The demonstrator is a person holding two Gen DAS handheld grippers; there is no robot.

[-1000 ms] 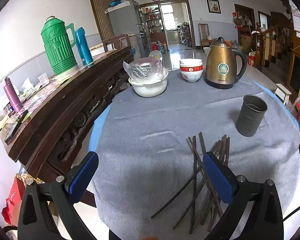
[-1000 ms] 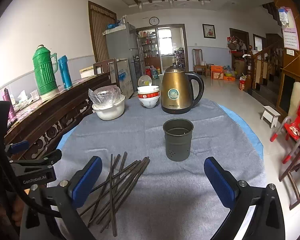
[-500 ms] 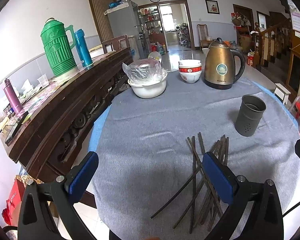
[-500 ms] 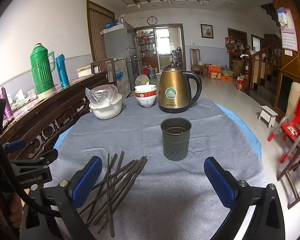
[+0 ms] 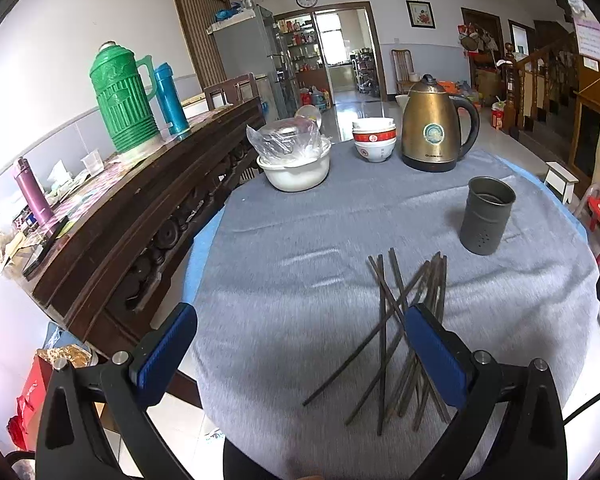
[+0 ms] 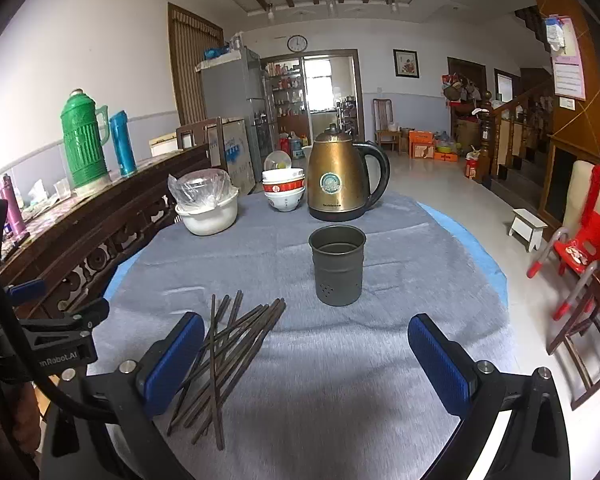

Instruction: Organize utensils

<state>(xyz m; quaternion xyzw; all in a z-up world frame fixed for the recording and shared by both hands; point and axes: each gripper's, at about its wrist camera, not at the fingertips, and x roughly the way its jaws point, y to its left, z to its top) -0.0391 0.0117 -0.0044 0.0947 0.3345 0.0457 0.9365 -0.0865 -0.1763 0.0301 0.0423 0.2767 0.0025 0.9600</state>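
Several dark chopsticks [image 5: 404, 328] lie in a loose crossed pile on the grey tablecloth, also seen in the right wrist view as the chopsticks [image 6: 236, 344]. A grey metal utensil holder [image 5: 486, 216] stands upright beyond them, shown empty as the holder [image 6: 337, 264]. My left gripper [image 5: 300, 354] is open above the table's near edge, its right finger over the pile. My right gripper [image 6: 306, 360] is open too, its left finger over the pile, the holder straight ahead. Neither holds anything.
A brass kettle [image 6: 340, 176], stacked bowls [image 6: 283, 192] and a white basin with a plastic bag [image 6: 207, 210] stand at the table's far side. A dark wooden sideboard [image 5: 140, 200] with a green thermos [image 5: 122, 96] runs along the left. A red chair [image 6: 580, 240] stands to the right.
Both views have shifted slightly, with the table contents sitting a little lower in the frame. Both grippers stay open and the chopsticks and holder have not moved.
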